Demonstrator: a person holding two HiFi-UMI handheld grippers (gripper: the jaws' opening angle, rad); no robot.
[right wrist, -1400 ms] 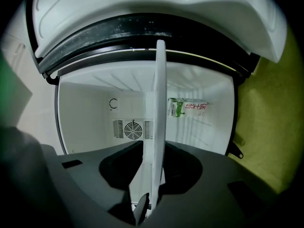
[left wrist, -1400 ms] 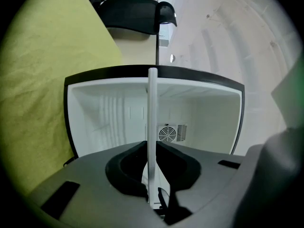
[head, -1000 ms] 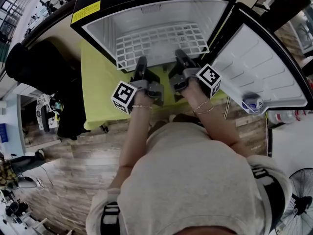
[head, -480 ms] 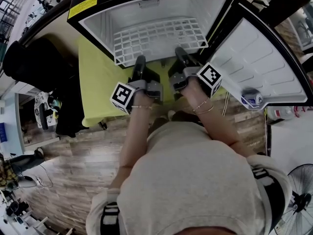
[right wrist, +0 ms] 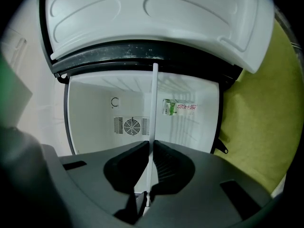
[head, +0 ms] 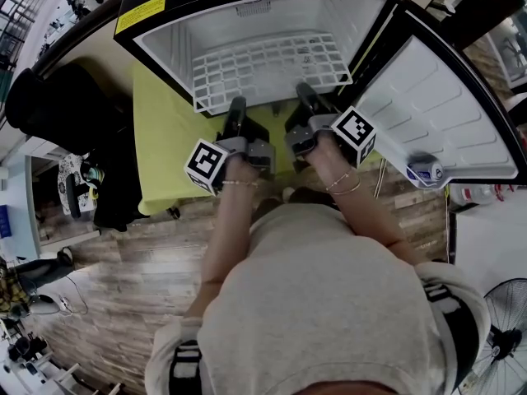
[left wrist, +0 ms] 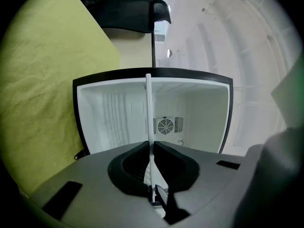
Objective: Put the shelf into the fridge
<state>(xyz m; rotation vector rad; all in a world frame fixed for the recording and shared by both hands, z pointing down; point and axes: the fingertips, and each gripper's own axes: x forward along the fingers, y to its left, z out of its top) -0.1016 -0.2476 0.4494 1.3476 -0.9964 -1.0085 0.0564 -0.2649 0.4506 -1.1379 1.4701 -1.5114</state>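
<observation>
A white wire shelf (head: pixel 272 64) lies flat, its far part inside the open fridge (head: pixel 165 19) and its near edge sticking out. My left gripper (head: pixel 237 105) is shut on the shelf's near edge at the left, and my right gripper (head: pixel 303 93) is shut on it at the right. The left gripper view shows the shelf (left wrist: pixel 148 113) edge-on as a thin white line pinched between the jaws of the left gripper (left wrist: pixel 152 146). The right gripper view shows the same shelf (right wrist: pixel 154 108), clamped by the right gripper (right wrist: pixel 152 146). The fridge's white inside with a round fan grille (left wrist: pixel 165 126) lies straight ahead.
The fridge door (head: pixel 436 113) stands open to the right, with a small container (head: pixel 424 172) in its rack. A yellow-green cloth (head: pixel 165 151) covers the surface under the fridge. A black chair (head: pixel 58 113) is at the left, a fan (head: pixel 504 336) at the lower right.
The shelf and both grippers have shifted slightly further toward the fridge's inside. Both grips are unchanged.
</observation>
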